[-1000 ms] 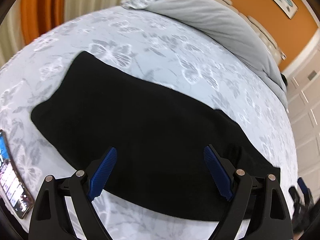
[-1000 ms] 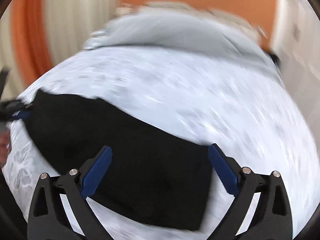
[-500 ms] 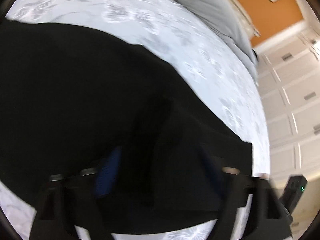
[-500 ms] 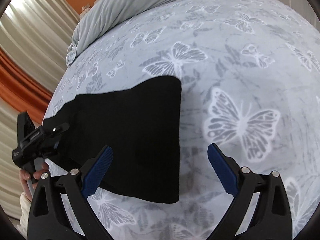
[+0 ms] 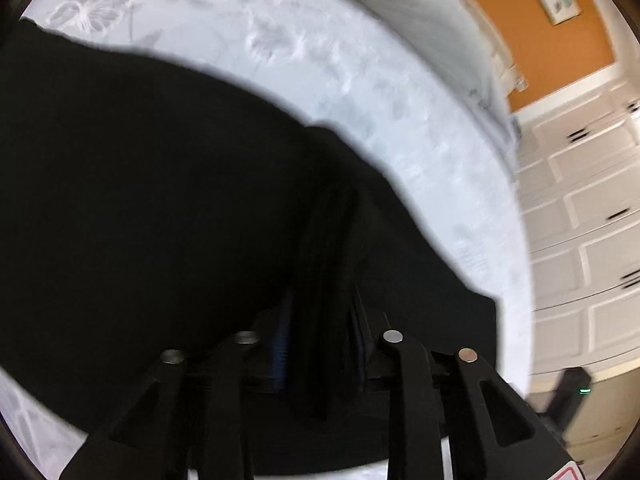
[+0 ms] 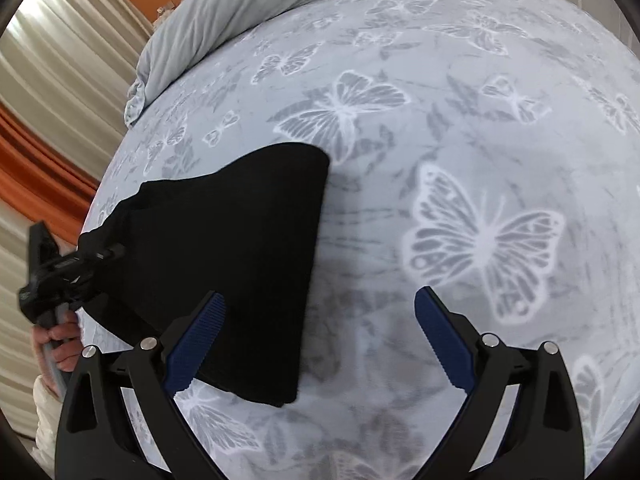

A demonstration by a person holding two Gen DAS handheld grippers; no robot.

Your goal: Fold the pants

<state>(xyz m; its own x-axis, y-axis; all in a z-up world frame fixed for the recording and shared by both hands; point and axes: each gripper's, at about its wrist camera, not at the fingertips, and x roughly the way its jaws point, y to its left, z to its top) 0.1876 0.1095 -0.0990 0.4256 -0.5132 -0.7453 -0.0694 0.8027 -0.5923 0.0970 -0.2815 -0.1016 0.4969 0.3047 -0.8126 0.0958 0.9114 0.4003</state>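
My left gripper (image 5: 322,340) has just been closing and now pinches a bunched ridge of the pants (image 6: 224,240) on the bed (image 6: 480,140), ready to fold, while my right gripper (image 6: 320,344) gapes wide.

Black pants on the butterfly bed

The black pants (image 6: 240,248) lie flat on the bed, folded into a long dark strip. One end is cut straight and rests on the butterfly cover. At the other end the cloth is bunched into a raised fold (image 5: 324,280) and lifted a little off the bed.
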